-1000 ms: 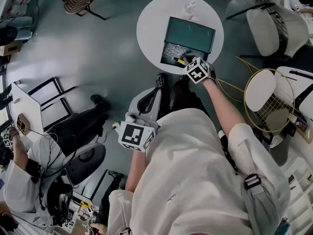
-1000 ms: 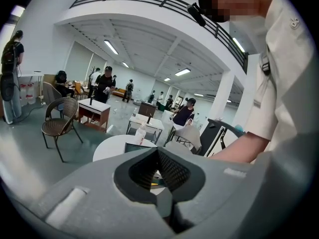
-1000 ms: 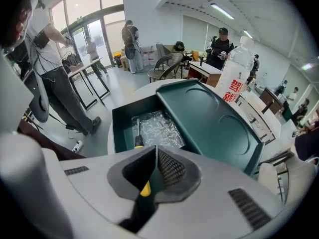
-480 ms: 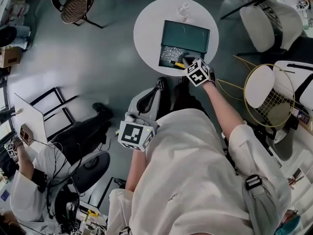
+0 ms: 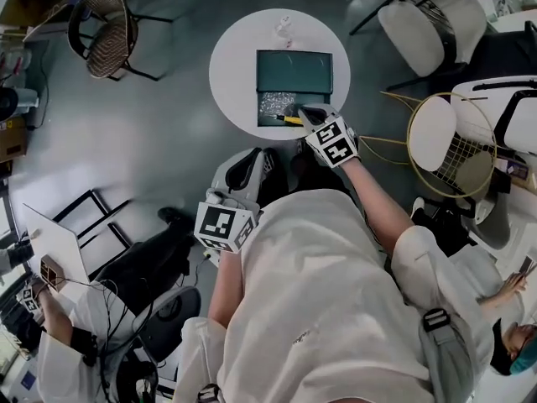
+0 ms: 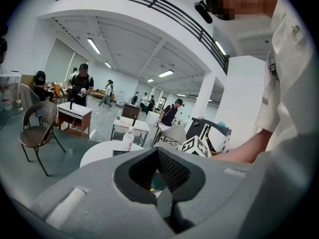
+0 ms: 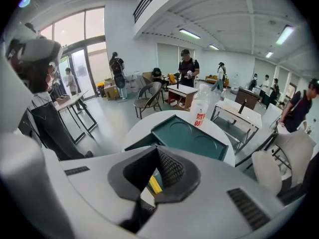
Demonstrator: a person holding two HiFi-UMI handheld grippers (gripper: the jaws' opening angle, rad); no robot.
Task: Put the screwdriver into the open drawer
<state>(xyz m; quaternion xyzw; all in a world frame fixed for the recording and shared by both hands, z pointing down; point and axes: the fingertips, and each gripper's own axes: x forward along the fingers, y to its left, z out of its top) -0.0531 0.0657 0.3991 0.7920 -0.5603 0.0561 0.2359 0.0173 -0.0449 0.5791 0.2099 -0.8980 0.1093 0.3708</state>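
The job looks close to its end but not finished, I'd say. The right gripper (image 5: 306,114) is stretched out to the round white table (image 5: 235,65) at the person's 12 o'clock. As far as its own view shows, its jaws are pressed in on the yellow-handled screwdriver (image 5: 289,119). The tool lies across the near edge of the open drawer (image 5: 261,107), over it or just inside it, with the handle pointing to 9 o'clock. What seems left is to let go and draw the arm back. I cannot tell whether the screwdriver already rests on the drawer's floor.

The left gripper (image 6: 160,195) hangs low by the person's hip, well apart from the table. Its jaws are closed together on nothing.

The drawer sticks out of a dark green box (image 5: 294,70) and already holds some crinkled, silvery stuff (image 5: 275,103). The screwdriver may end up lying on top of that. A clear bottle (image 7: 199,111) stands at the box's 12 o'clock, clear of the work.

Around the table there is a wicker chair (image 5: 105,32) at 10 o'clock, a white chair (image 5: 432,23) at 2 o'clock and a gold wire seat (image 5: 445,145) at 3 o'clock. None of them blocks the reach.
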